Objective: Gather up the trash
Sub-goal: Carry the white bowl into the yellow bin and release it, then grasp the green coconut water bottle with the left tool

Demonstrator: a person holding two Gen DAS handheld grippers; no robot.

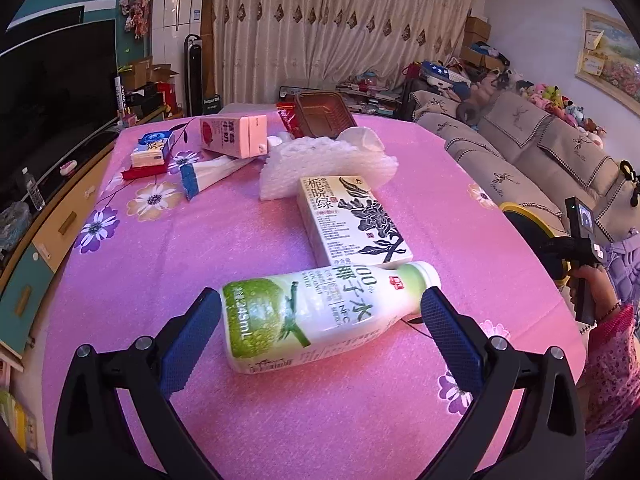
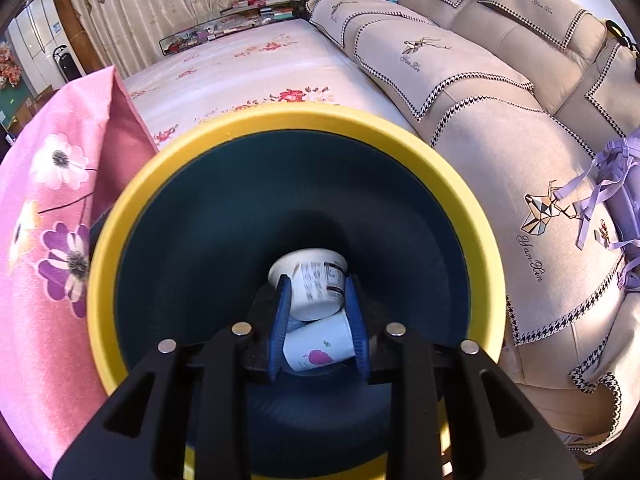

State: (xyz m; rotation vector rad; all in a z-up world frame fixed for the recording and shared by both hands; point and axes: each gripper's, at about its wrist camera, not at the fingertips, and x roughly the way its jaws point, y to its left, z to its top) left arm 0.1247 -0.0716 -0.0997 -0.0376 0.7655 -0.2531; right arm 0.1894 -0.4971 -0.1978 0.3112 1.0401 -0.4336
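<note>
Green-and-white plastic coconut-water bottle (image 1: 320,312): lies on its side on the pink flowered tablecloth (image 1: 160,280), capless neck end toward your right, touching the white tea carton with black leaf print (image 1: 354,222) behind it.
left gripper (image 1: 320,328): jaws spread wide, blue pads flanking the bottle lengthwise, one at the base, one near the neck; no contact visible yet.
step in hand: you look set to grab the bottle; judged from the straddle.
how to do it well: you span the long axis, so the pads would squeeze base against neck, which looks slip-prone. Turn the wrist so the pads cross the round body, go low to the cloth, close slowly, and lift clear of the carton.
right gripper (image 2: 318,312): over the dark-blue bin with yellow rim (image 2: 280,120); pads sit close on either side of a white printed paper cup (image 2: 316,288). Cannot tell if they pinch it or if it just lies inside.
bin contents: second white cup with a purple fruit mark (image 2: 320,350) below the first.
left view only: remaining trash on the table, namely pink milk carton (image 1: 234,136), white foam wrap (image 1: 320,164), brown plastic basket (image 1: 324,114), blue-and-white tissue pack (image 1: 154,148); right gripper (image 1: 580,248) held at the far right edge.
right view only: bin interior, both cups, beige sofa (image 2: 480,100) beside the bin.
</note>
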